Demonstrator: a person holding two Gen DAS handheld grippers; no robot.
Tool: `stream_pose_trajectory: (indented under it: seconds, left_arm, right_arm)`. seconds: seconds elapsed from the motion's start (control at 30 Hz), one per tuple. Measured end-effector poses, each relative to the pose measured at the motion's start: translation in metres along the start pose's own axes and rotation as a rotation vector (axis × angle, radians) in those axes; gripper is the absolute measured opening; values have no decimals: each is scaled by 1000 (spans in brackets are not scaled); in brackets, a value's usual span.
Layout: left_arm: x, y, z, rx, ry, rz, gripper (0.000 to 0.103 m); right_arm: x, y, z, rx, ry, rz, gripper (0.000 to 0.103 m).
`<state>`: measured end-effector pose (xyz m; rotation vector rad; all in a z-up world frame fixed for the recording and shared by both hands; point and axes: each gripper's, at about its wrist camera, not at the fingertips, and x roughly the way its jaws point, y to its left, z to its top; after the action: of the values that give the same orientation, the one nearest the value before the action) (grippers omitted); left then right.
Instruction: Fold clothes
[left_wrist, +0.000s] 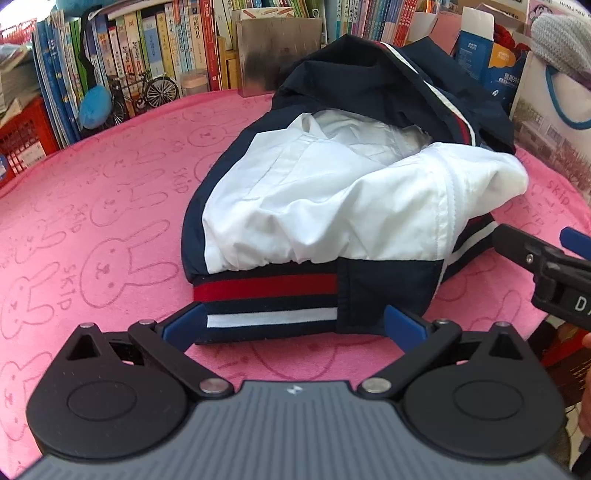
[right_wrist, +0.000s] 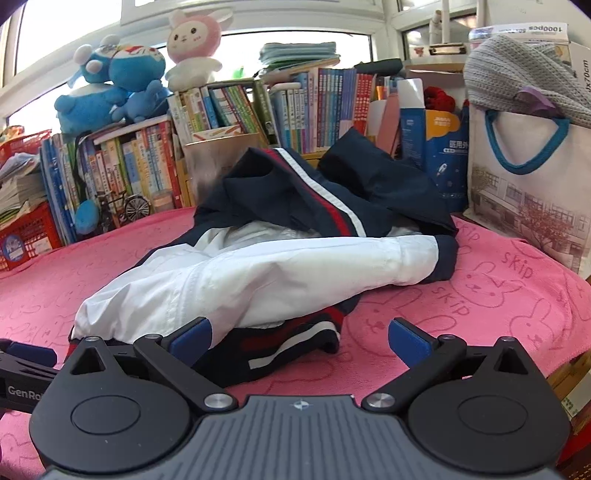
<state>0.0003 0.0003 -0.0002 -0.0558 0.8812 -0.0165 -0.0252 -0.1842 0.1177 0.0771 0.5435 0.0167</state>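
A navy and white jacket (left_wrist: 325, 199) with red and white stripes lies bunched and partly folded on the pink rabbit-print towel (left_wrist: 110, 229). My left gripper (left_wrist: 295, 325) is open, its blue pads either side of the jacket's striped hem. My right gripper (right_wrist: 299, 338) is open at the jacket's (right_wrist: 266, 273) near edge, left pad touching the white sleeve, right pad over bare towel (right_wrist: 498, 306). The right gripper also shows at the right edge of the left wrist view (left_wrist: 546, 258); the left gripper shows at the left edge of the right wrist view (right_wrist: 26, 365).
Rows of books (left_wrist: 155, 62) stand along the back. A small model bicycle (left_wrist: 147, 92), red crates (left_wrist: 22, 136), a white tote bag (right_wrist: 532, 199), a blue box (right_wrist: 443, 162) and plush toys (right_wrist: 110, 85) ring the table's far side.
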Motion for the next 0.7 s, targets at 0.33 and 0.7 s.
stream_pose_trajectory:
  seconds: [0.33, 0.7]
  left_arm:
    - [2, -1, -1, 26, 20, 47, 103]
    - [14, 4, -6, 12, 59, 61, 103]
  right_arm:
    - [3, 1, -1, 9, 33, 16, 103]
    - [5, 7, -5, -13, 52, 22, 103]
